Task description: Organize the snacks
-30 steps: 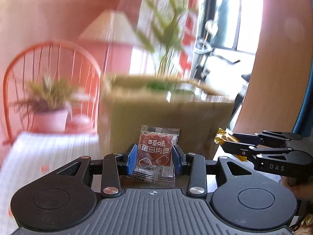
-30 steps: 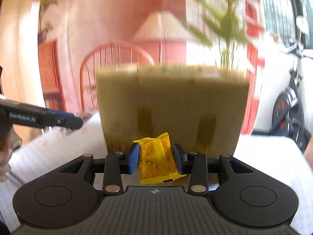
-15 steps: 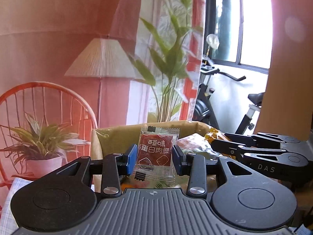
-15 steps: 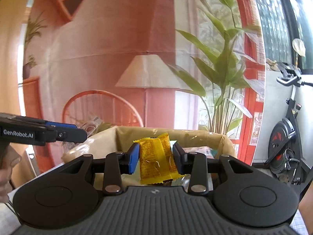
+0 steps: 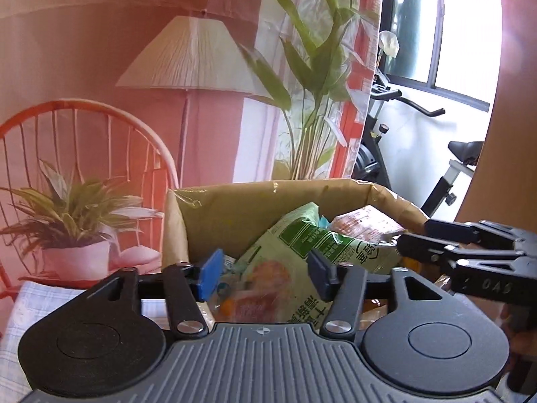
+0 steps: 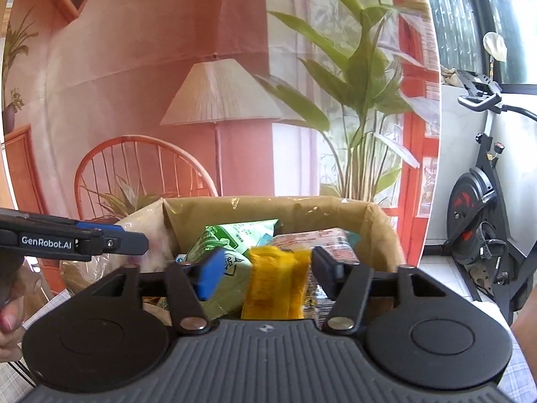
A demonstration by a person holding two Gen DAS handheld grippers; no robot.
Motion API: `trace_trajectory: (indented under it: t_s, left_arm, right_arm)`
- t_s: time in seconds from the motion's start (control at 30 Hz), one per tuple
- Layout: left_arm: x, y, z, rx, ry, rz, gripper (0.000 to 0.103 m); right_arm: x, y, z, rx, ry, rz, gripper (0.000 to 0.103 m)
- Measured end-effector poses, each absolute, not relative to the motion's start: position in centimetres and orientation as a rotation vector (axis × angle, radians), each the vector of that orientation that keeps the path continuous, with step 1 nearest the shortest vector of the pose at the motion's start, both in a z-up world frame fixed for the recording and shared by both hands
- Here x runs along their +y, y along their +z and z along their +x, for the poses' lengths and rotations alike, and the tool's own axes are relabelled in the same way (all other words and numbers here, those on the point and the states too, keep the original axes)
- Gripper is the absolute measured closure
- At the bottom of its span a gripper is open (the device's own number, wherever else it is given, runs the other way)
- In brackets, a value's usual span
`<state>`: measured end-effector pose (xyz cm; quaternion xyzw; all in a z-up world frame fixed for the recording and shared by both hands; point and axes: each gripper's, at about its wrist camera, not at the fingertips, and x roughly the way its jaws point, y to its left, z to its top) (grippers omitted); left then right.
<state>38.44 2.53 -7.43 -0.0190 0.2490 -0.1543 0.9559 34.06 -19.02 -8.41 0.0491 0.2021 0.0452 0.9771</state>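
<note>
Right wrist view: right gripper (image 6: 265,273) spread wide, small yellow crinkly foil snack packet (image 6: 277,282) between fingers, seems loose, above brown cardboard box (image 6: 302,206). Packet light, soft, slippery; pinch flat middle. Left gripper (image 5: 263,273) wide, empty.

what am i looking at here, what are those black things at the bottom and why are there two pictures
No robot here: a person holds a hand tool in each hand, and each tool has two fingers that pinch like tongs. A wide-angle camera on each tool looks forward along its fingers, hence the two pictures. The black shape at the bottom of each picture is that tool's own body.

One picture is from the left gripper, the other from the right gripper. Each tool also shows at the edge of the other's picture.

Both hang over an open cardboard box that holds snacks, among them a green bag. The box stands on a checked cloth.

Both pairs of fingers are spread open. The left holds nothing. A yellow packet sits blurred between the right fingers and does not look gripped.
</note>
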Motion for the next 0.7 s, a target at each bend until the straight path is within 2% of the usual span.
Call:
trace_trajectory:
  t_s: [0.3,0.5,0.7]
  left_arm:
    - [2.8,-4.9,36.2,0.472,-0.284,-0.014,0.017]
    - [2.5,-2.9,33.9,0.449,-0.276,0.004,0.01]
    - [2.1,-1.7,31.6,0.443,-0.225,0.022,0.009]
  right_arm:
    - [-19.1,-5.6,32.0,0.403,0.055,0.094,0.017]
    - [-18.6,-3.2,30.0,0.382,0.059,0.095,0.0]
    - [-17.9,-1.0,28.1,0.368,0.049,0.105,0.0]
